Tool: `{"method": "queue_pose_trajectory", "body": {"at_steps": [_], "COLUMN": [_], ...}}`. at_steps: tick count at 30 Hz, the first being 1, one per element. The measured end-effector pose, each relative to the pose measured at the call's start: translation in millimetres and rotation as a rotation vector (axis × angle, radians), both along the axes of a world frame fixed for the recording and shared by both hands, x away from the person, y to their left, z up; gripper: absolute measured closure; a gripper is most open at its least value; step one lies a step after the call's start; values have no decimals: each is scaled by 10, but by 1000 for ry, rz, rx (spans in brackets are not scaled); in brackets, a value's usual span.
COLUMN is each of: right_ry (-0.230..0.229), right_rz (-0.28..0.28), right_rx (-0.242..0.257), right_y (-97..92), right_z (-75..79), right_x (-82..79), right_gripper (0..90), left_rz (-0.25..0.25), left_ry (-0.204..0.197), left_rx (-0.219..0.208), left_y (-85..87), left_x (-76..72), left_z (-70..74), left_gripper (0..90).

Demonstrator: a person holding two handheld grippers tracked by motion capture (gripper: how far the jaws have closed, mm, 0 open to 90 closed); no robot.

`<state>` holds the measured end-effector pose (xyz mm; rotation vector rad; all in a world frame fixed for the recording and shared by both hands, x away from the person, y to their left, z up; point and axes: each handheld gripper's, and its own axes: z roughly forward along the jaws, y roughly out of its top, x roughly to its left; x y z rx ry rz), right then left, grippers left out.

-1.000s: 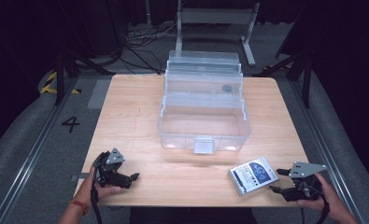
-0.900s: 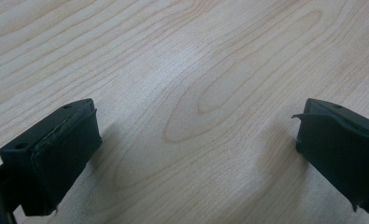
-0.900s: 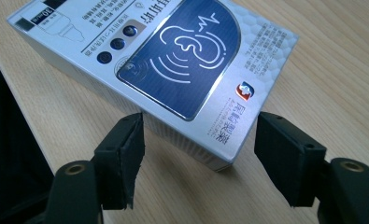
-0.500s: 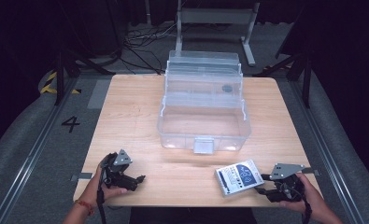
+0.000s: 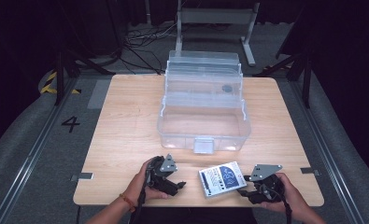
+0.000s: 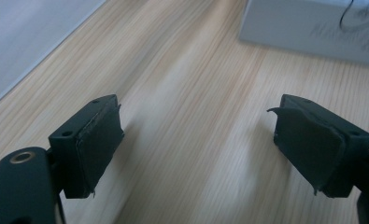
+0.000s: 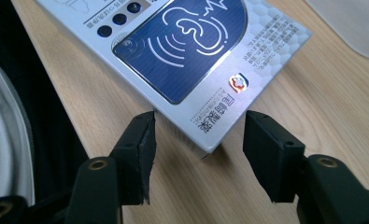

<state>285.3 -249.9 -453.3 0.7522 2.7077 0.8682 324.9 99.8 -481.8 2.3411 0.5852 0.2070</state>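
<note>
The box (image 7: 182, 51) runs off the right gripper view's top edge, and its small print is unreadable.

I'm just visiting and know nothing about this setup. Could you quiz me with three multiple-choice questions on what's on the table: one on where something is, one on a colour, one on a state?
1. Where does the flat box lie?
A. inside the clear bin
B. on the table near its front edge, between the two grippers
C. on the floor

2. What colour is the large panel on the box's face?
A. red
B. green
C. dark blue

3. How is the right gripper?
A. open, a box corner between its jaws
B. shut on the box
C. lifting the box

Answers: 1 B, it rests on the wood in front of the clear bin. 2 C, blue with white lines. 3 A, gaps show beside both jaws.
</note>
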Motion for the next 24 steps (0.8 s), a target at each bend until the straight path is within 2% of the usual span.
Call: {"method": "queue_pose_trajectory", "body": {"at_steps": [3, 7, 10, 12, 14, 16, 17, 18, 19, 21, 22, 24], "right_ry": [2, 4, 5, 10, 16, 16, 16, 22, 4, 12, 5, -7], "right_rz": [11, 33, 46, 56, 73, 119, 119, 141, 145, 133, 132, 137], "right_rx": [-9, 9, -9, -4, 0, -20, -20, -32, -46, -32, -29, -26], "right_y": [24, 42, 68, 59, 58, 67, 67, 67, 51, 5, -16, -40], "right_z": [-4, 5, 5, 1, 11, 17, 17, 23, 30, 62, 90, 164], "right_x": [-9, -20, -30, -24, -46, -68, -68, -80, -84, -69, -63, -53], "right_gripper": [490, 528, 501, 504, 467, 386, 386, 319, 289, 215, 207, 191], "left_rz": [-4, 4, 47, 58, 66, 57, 57, 33, 21, 5, -6, -17], "left_ry": [-9, -30, -41, -42, -37, -23, -23, 3, 3, 1, 17, 13], "left_rx": [-2, 2, 8, 10, 9, 6, 6, 14, 22, 36, 35, 39], "left_y": [-143, -256, -322, -330, -339, -328, -328, -289, -256, -168, -117, -8], "left_x": [38, 101, 180, 224, 274, 287, 287, 291, 282, 262, 251, 214], "left_z": [-2, 4, 10, 8, 8, 8, 8, 15, 21, 33, 33, 36], "left_gripper": [164, 186, 184, 182, 181, 181, 179, 179, 172, 157, 156, 153]}}
